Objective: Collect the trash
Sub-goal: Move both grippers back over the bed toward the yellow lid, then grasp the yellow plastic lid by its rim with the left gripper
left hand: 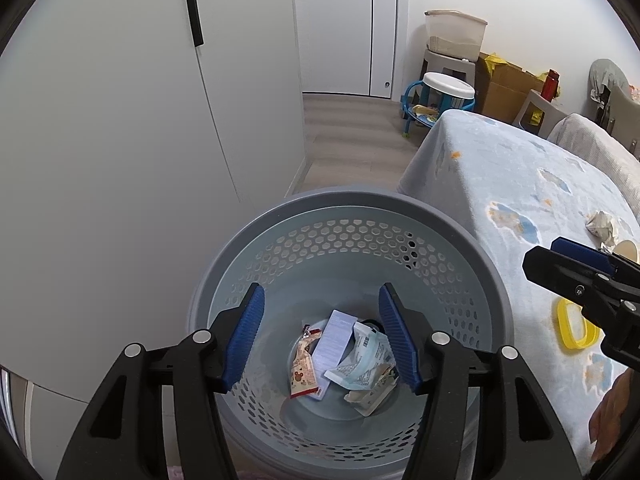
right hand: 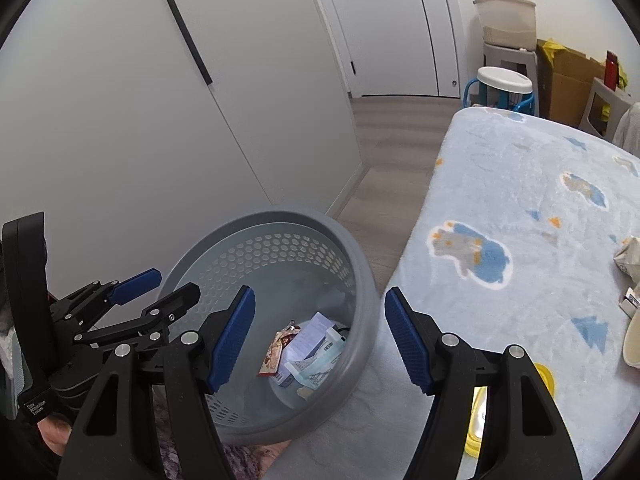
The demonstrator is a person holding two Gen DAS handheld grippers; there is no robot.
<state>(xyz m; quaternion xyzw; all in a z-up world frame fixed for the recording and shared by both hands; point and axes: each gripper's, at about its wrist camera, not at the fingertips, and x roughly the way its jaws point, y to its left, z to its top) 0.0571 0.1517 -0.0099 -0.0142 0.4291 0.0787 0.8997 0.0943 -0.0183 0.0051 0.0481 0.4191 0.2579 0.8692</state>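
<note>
**Both grippers empty over the trash basket**

The left gripper (left hand: 320, 336) hangs above the mouth of the grey perforated basket (left hand: 472, 240), its blue pads spread apart with nothing between them. Down at the bottom of the basket lie the collected scraps: a red and cream snack wrapper (left hand: 305, 372), a pale printed leaflet (left hand: 334, 344) leaning across the middle, and a crumpled blue-white packet (left hand: 366, 364) to the right of it.

The right gripper (right hand: 320, 336) sits over the near right rim of the same basket, where the basket meets the edge of the bed. Its jaws are likewise released, and nothing is caught between them.

The bed, covered by a light blue blanket (right hand: 520, 184) with cloud patterns, stands just to the right of the basket. More trash remains on it: a crumpled paper wad (left hand: 602, 226) at the far right, a paper cup (left hand: 628, 250) beside it, and a yellow plastic lid (left hand: 576, 328) nearer, partly hidden behind the right gripper's body in the left wrist view.

White cabinet doors (left hand: 120, 160) fill the left side.
</note>
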